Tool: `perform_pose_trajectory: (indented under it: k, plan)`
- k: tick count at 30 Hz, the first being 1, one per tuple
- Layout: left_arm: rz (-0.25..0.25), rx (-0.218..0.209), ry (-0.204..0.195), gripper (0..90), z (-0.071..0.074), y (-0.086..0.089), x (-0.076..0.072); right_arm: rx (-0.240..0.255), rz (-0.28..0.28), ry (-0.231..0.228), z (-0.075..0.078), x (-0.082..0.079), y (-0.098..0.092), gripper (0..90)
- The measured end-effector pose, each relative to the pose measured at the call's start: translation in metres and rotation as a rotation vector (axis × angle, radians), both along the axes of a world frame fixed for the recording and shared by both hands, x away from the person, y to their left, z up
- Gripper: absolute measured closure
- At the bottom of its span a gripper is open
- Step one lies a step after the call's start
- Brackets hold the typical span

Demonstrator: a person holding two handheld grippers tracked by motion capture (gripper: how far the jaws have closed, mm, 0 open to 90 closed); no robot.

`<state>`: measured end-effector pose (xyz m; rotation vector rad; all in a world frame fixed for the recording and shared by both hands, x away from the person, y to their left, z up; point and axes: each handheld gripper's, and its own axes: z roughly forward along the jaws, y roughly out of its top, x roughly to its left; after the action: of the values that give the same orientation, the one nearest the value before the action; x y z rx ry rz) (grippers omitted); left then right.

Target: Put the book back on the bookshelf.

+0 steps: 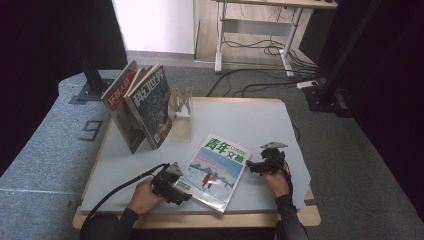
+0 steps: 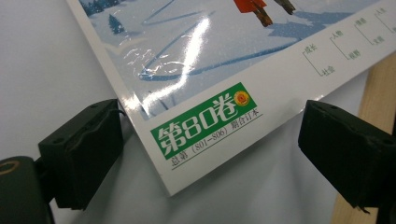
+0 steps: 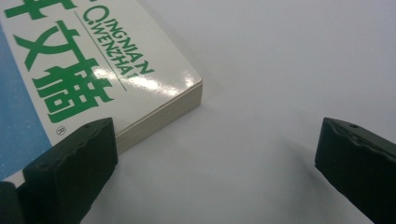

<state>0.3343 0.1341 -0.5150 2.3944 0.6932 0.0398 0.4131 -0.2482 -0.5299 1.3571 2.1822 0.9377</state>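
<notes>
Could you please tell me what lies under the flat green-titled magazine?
The glossy snow-scene magazine lies flat on the white tabletop; whatever its cover hides beneath cannot be seen.

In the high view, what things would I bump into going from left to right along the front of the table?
Left gripper → magazine lying flat → right gripper.

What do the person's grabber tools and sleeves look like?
Each hand holds a black gripper. The left gripper and the right gripper each carry a grey three-cornered plate on top. A black cable trails from the left one back toward the person. Up close, the jaws are chunky black blocks with small holes and wavy pads. The sleeves are dark.
</notes>
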Motion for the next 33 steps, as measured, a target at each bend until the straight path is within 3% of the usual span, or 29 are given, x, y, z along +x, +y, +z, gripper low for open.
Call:
perform_pose_trajectory:
  k: [6,9,18,33]
  plan:
    - [-0.031,-0.043,0.047,9.3,0.001,-0.001,-0.003,-0.013,-0.038,-0.012,0.000,0.010,0.006,0.0]
    - [-0.036,-0.042,0.038,10.0,0.001,-0.003,-0.007,-0.012,-0.052,-0.014,0.000,0.012,0.007,0.0]
    - [-0.063,-0.071,0.062,11.1,0.000,-0.006,-0.012,-0.046,-0.065,0.002,-0.001,0.011,0.006,0.0]
    - [-0.095,-0.107,0.082,11.4,-0.001,-0.013,-0.017,-0.039,-0.099,-0.013,0.000,0.034,0.013,3.7]
